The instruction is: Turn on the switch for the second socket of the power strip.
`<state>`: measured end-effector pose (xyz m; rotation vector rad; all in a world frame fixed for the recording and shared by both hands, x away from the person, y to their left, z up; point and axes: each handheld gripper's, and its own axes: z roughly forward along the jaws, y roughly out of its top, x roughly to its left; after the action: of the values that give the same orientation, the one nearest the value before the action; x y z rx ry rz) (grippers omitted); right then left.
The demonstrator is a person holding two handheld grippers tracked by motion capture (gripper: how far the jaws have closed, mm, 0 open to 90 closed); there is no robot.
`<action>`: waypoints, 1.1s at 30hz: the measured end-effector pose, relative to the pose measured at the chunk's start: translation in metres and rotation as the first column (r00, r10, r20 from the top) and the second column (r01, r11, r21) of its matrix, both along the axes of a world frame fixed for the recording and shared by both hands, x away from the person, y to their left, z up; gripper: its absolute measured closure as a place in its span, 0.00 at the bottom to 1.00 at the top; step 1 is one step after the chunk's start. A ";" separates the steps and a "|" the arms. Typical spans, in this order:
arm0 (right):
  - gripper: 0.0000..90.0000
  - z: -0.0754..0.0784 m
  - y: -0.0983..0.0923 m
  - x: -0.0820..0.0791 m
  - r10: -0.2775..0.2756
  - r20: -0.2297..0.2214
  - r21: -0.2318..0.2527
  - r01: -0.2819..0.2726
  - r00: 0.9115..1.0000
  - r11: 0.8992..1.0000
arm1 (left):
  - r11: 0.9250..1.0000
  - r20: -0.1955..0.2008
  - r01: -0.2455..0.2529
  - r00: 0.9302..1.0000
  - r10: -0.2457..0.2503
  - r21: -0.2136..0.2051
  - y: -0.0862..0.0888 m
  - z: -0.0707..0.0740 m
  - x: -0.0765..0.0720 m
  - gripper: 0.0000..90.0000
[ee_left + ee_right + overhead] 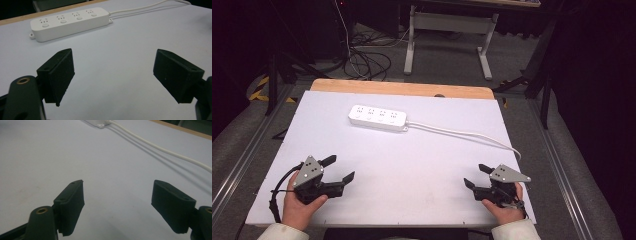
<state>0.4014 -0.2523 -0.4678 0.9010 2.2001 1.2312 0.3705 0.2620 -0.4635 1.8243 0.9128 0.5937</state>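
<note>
A white power strip (377, 118) with several sockets lies flat at the back middle of the white table (402, 165); its white cable (467, 134) runs off to the right edge. My left gripper (338, 169) rests low at the front left, held by a hand, jaws wide open with nothing between them. In the left gripper view the power strip (70, 23) lies ahead beyond the open left gripper (113, 75). My right gripper (477, 175) sits at the front right, also open and empty. In the right gripper view the cable (160, 148) crosses ahead of the right gripper (117, 202).
A wooden strip (402, 88) edges the table's far side. Beyond it stand a white desk frame (447, 40) and loose black cables (367, 62) on the grey floor. Metal rails (242, 160) run along both sides of the table.
</note>
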 end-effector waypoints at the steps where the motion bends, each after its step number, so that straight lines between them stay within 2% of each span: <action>1: 0.29 0.000 0.000 0.000 0.000 0.000 -0.001 0.000 1.000 1.000 | 1.000 0.006 0.001 1.000 -0.001 0.010 0.000 0.001 0.000 0.20; 4: 0.30 0.000 -0.001 -0.001 0.000 0.004 0.001 0.000 1.000 1.000 | 1.000 0.021 -0.008 1.000 0.008 0.019 0.000 0.003 -0.002 0.20; 9: 0.31 0.000 -0.001 0.000 0.008 0.009 -0.001 -0.008 1.000 1.000 | 1.000 0.022 -0.012 1.000 0.011 0.019 0.002 0.005 -0.002 0.20; 13: 0.31 0.000 -0.001 0.000 0.010 0.007 0.002 -0.010 1.000 1.000 | 0.998 0.031 -0.014 0.999 0.012 0.062 0.001 0.008 -0.003 0.20; 14: 0.31 0.000 -0.001 0.000 0.009 0.006 0.001 -0.009 1.000 1.000 | 0.997 0.007 -0.010 1.000 0.010 0.070 0.000 0.009 -0.003 0.20; 15: 0.31 0.000 -0.001 0.000 0.009 0.005 0.003 -0.009 1.000 1.000 | 0.997 0.007 -0.010 1.000 0.010 0.070 0.000 0.009 -0.003 0.20; 17: 0.31 0.000 -0.001 0.000 0.009 0.007 0.005 -0.009 1.000 1.000 | 0.999 -0.020 -0.001 1.000 0.002 0.054 -0.001 0.010 -0.003 0.20; 19: 0.31 0.000 -0.001 0.000 0.009 0.006 0.006 -0.009 1.000 1.000 | 0.999 -0.022 0.007 1.000 -0.006 0.049 0.001 0.011 -0.003 0.20; 22: 0.31 0.000 -0.001 0.000 0.010 0.006 0.006 -0.010 1.000 1.000 | 1.000 -0.038 0.014 0.999 -0.013 0.018 0.001 0.010 -0.003 0.20; 27: 0.31 0.000 -0.001 -0.001 0.007 0.007 0.008 -0.007 1.000 1.000 | 0.999 -0.023 0.020 1.000 -0.020 0.030 0.000 0.011 -0.003 0.20; 28: 0.31 0.000 -0.002 0.000 0.007 0.007 0.009 -0.007 1.000 1.000 | 0.999 -0.018 0.024 1.000 -0.023 0.043 0.000 0.012 -0.002 0.20; 33: 0.30 0.000 -0.001 -0.001 0.013 0.010 0.011 -0.014 1.000 1.000 | 0.998 -0.017 0.027 1.000 -0.026 0.054 -0.001 0.013 -0.003 0.20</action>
<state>0.4004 -0.2536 -0.4674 0.8839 2.1972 1.2524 0.3678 0.2607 -0.4509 1.8893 0.8901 0.5923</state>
